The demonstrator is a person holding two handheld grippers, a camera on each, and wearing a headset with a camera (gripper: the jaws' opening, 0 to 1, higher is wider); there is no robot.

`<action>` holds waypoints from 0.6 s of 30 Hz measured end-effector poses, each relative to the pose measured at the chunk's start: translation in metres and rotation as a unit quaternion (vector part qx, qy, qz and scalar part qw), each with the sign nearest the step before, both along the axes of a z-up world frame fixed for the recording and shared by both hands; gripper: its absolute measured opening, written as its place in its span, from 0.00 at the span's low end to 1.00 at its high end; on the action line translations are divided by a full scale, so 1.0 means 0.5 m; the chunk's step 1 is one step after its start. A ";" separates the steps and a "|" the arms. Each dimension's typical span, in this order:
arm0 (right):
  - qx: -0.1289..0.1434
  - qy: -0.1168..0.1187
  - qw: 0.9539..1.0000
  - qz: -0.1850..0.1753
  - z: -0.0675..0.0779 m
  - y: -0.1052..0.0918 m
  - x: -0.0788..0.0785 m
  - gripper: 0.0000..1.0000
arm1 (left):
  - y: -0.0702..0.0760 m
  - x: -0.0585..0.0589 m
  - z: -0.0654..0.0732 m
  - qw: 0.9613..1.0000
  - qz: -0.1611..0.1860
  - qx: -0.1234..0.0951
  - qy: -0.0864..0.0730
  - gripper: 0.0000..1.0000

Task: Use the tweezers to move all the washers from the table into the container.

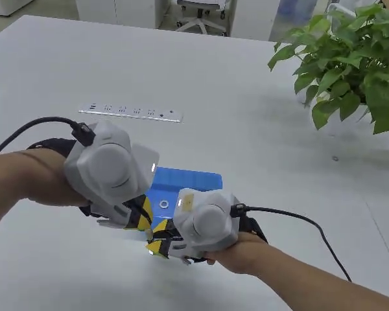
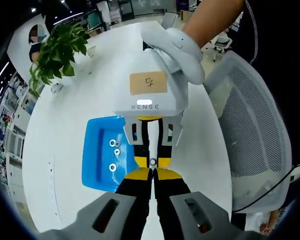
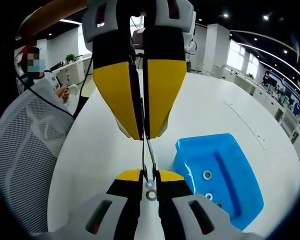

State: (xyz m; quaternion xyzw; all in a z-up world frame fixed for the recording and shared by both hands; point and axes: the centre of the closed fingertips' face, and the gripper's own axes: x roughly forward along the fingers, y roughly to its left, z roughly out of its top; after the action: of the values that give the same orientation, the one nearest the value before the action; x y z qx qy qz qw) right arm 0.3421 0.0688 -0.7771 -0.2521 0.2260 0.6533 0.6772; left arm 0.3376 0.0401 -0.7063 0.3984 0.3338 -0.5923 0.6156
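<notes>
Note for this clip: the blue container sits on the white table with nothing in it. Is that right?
Not quite. The container is not empty: three washers lie in the blue container, as the left gripper view shows. The rest holds: it sits on the white table.

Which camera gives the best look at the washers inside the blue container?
The left gripper view: three washers lie unobstructed in the blue container. The right gripper view shows three too, bunched low; the head view shows one.
</notes>
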 end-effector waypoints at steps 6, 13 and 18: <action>-0.002 0.006 1.000 0.000 -0.010 0.000 -0.004 0.12 | 0.002 -0.002 -0.010 1.000 0.004 -0.004 0.004 0.05; -0.005 0.010 1.000 0.001 -0.020 0.000 -0.005 0.12 | 0.002 -0.002 -0.020 1.000 0.005 -0.003 0.009 0.05; -0.006 0.014 1.000 0.000 -0.027 -0.002 -0.006 0.12 | 0.003 -0.002 -0.027 1.000 0.005 -0.004 0.013 0.05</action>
State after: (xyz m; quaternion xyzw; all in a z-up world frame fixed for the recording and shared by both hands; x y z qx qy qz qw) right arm 0.3392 0.0677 -0.7904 -0.2466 0.2397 0.6552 0.6726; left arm 0.3365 0.0414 -0.7197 0.3867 0.3414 -0.5956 0.6157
